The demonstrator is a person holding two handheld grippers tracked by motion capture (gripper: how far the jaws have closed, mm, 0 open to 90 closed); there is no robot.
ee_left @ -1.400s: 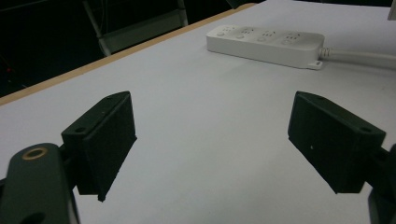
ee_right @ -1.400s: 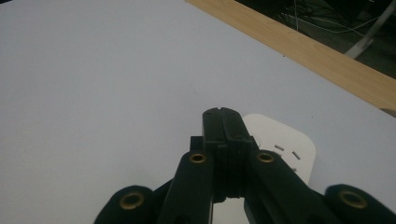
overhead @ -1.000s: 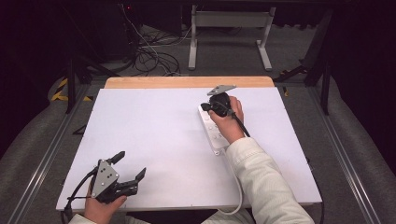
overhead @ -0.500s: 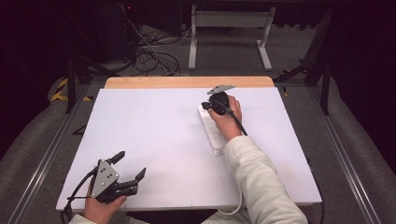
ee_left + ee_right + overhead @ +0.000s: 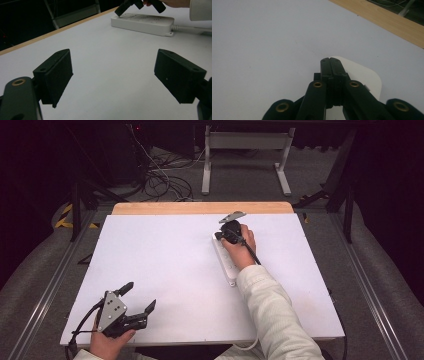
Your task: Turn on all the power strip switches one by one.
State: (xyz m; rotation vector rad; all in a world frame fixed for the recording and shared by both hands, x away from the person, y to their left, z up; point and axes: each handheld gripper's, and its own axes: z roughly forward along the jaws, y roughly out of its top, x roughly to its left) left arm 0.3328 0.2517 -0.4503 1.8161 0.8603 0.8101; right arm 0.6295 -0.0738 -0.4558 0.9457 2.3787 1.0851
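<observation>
The big white table is sitting wide and bare, its wooden far edge running just beyond the action. On it, right of centre and towards that far edge, the white power strip is lying lengthwise, its cord trailing back towards the person. The right gripper is pointing down at the strip's far end with its jaws clenched tight together, nothing between them; in the right gripper view the closed tips are hanging right over the strip's rounded corner. The left gripper is resting near the table's near-left corner, jaws released and spread wide, gripping nothing.

The risk, I'd say: those shut tips are working close to the corner, so a press could be sliding off the end or nudging the loose strip sideways, since nothing is bracing it. Room is generous, though: open table to the left, and the strip is lying well clear of every edge.
</observation>
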